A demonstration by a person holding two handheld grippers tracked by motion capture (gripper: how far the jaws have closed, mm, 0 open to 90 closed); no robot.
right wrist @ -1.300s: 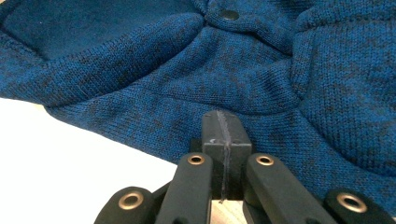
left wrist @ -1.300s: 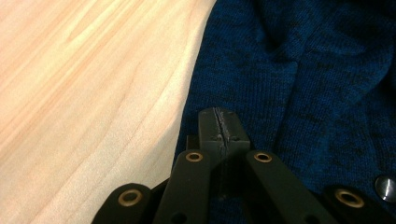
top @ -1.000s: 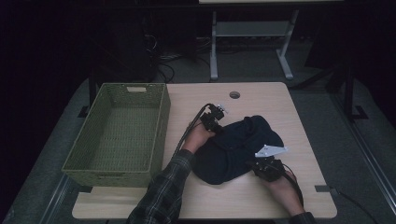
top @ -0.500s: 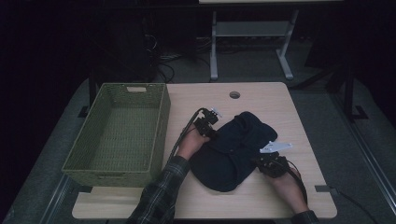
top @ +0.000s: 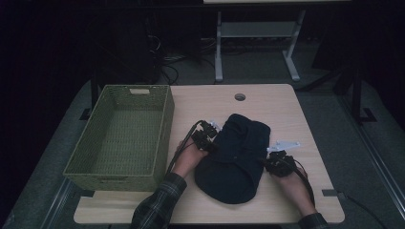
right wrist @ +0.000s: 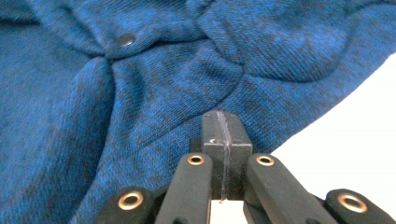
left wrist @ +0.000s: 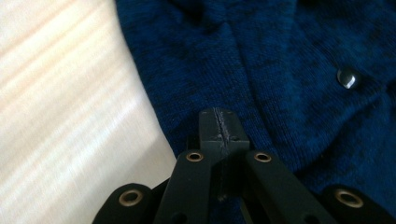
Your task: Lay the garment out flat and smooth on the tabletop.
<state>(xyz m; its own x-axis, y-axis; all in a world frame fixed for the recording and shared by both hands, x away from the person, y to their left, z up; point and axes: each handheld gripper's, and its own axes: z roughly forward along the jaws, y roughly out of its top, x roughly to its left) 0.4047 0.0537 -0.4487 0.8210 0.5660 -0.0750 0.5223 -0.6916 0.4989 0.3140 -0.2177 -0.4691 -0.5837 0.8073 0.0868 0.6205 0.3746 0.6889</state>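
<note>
A dark blue knit garment lies bunched on the wooden table, its long side running toward me. My left gripper is at its left edge and my right gripper at its right edge. In the left gripper view the gripper is shut, jaws flat together, tips over the garment near a snap button. The right gripper is shut too, tips on the garment's hem beside another button. No cloth shows between either pair of jaws.
An empty green woven basket stands on the table's left side, close to my left forearm. A round cable hole sits near the far edge. Beyond the table are a white-legged frame and cables on the floor.
My left gripper has come back toward me and to the left along the garment's edge. The garment has drawn in from a wide heap to a narrower, longer shape. The right gripper has barely moved.
</note>
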